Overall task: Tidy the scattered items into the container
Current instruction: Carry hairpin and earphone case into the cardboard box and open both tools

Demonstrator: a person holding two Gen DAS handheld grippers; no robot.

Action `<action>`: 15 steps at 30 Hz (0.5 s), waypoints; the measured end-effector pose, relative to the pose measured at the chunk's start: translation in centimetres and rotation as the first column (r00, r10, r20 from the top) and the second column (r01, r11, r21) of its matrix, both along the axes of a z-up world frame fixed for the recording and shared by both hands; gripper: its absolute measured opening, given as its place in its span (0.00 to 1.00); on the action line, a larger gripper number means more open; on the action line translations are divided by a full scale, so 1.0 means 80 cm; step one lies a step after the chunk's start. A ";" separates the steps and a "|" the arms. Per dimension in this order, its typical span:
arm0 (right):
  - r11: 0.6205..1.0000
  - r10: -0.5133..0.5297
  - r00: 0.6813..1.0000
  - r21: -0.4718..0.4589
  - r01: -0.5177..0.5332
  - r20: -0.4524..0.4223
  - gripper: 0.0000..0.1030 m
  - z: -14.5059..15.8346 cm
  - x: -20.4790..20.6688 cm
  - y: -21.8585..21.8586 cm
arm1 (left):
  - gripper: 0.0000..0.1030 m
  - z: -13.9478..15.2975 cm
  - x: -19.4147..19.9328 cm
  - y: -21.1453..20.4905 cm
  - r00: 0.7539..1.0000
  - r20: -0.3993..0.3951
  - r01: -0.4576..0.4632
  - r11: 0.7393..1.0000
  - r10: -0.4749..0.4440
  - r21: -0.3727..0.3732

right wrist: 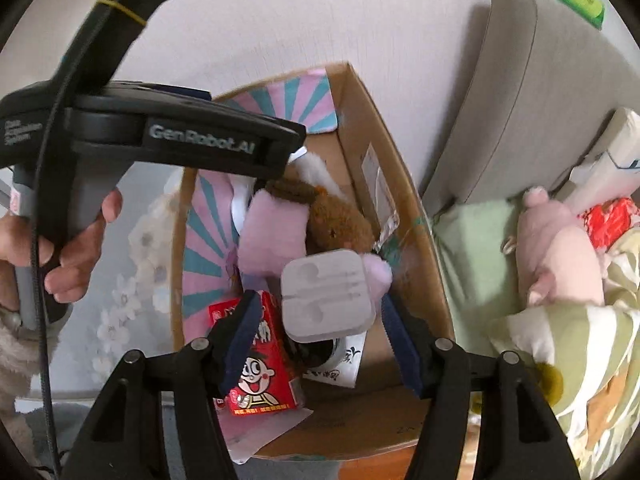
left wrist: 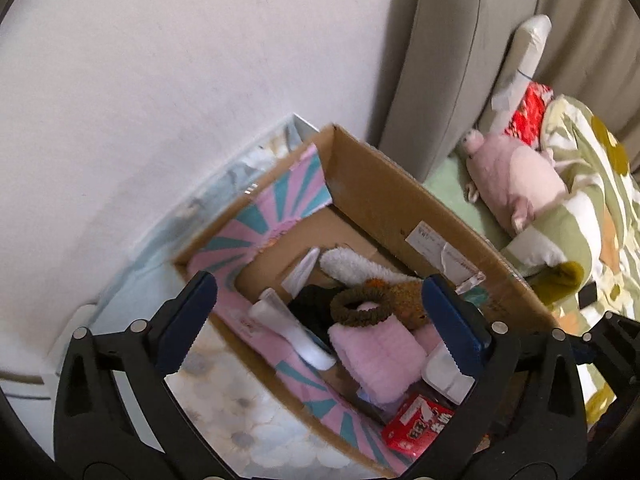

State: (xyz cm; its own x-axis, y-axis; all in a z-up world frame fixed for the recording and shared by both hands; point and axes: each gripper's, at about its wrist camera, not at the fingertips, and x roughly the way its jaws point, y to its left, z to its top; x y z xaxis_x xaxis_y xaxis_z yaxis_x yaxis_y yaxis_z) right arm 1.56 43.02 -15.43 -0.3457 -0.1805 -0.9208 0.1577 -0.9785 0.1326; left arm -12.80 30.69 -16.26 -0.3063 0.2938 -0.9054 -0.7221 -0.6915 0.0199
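Note:
An open cardboard box (left wrist: 400,196) (right wrist: 408,200) holds several items: a pink fluffy cloth (left wrist: 376,352) (right wrist: 272,236), a brown plush toy (left wrist: 404,300) (right wrist: 340,220), a white fluffy item (left wrist: 356,264), a red carton (left wrist: 420,424) (right wrist: 260,368) and a white earphone case (left wrist: 448,372) (right wrist: 328,296). My left gripper (left wrist: 316,320) is open and empty above the box. My right gripper (right wrist: 320,340) is open above the box; the white case lies between its fingers, apart from them.
The box stands on a pale patterned surface (left wrist: 224,400) by a white wall. A bed to the right carries a pink pig plush (left wrist: 516,176) (right wrist: 556,252), a green striped quilt (left wrist: 592,208) and a grey headboard (left wrist: 448,64). The left gripper's body (right wrist: 160,140) shows in the right wrist view.

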 end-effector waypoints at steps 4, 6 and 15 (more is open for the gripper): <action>0.999 -0.026 1.000 -0.043 0.025 -0.007 0.57 0.007 0.007 0.008 | 0.99 0.027 0.014 -0.010 0.999 -0.052 -0.008 1.000 0.009 0.016; 0.998 -0.040 0.999 -0.054 0.040 -0.008 0.57 0.007 0.011 0.017 | 0.99 0.041 0.019 -0.013 0.998 -0.066 -0.009 1.000 0.010 0.029; 0.994 -0.078 0.997 -0.081 0.076 -0.023 0.57 0.020 0.021 0.030 | 0.99 0.071 0.029 -0.026 0.996 -0.078 -0.026 0.998 0.031 0.064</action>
State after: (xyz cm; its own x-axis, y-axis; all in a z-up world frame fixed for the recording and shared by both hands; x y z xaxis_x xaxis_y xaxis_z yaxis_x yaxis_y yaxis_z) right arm 3.27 45.42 -13.80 -0.3849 -0.2253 -0.8950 0.0868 -0.9743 0.2079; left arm -10.50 28.59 -10.57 -0.3854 0.3394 -0.8580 -0.6997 -0.7138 0.0319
